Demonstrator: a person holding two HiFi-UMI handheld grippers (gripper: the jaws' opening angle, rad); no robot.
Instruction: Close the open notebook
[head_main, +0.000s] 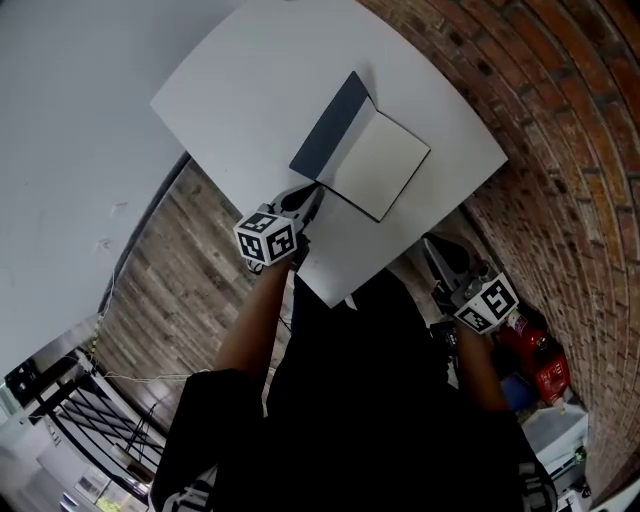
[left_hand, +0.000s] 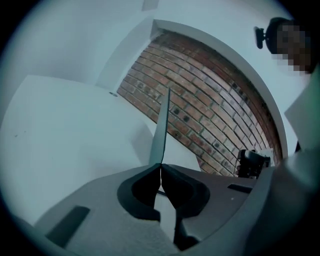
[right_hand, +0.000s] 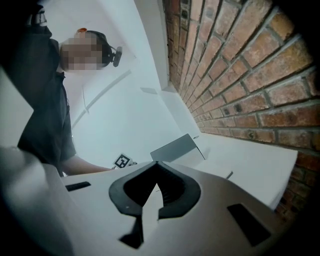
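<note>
Left claw (head_main: 312, 197) tight on upright notebook (head_main: 380, 165) cover (head_main: 333, 125); spine (head_main: 345, 141) diagonal; right claw (head_main: 435, 250) clenched, empty

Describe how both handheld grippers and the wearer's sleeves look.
The left gripper and right gripper each have a grey moulded body with a dark recess round the jaws. Each carries a white cube printed with black square markers. The person wears a dark short-sleeved top.

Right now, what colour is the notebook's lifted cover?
Dark grey, almost slate blue. The head view shows the cover best.
</note>
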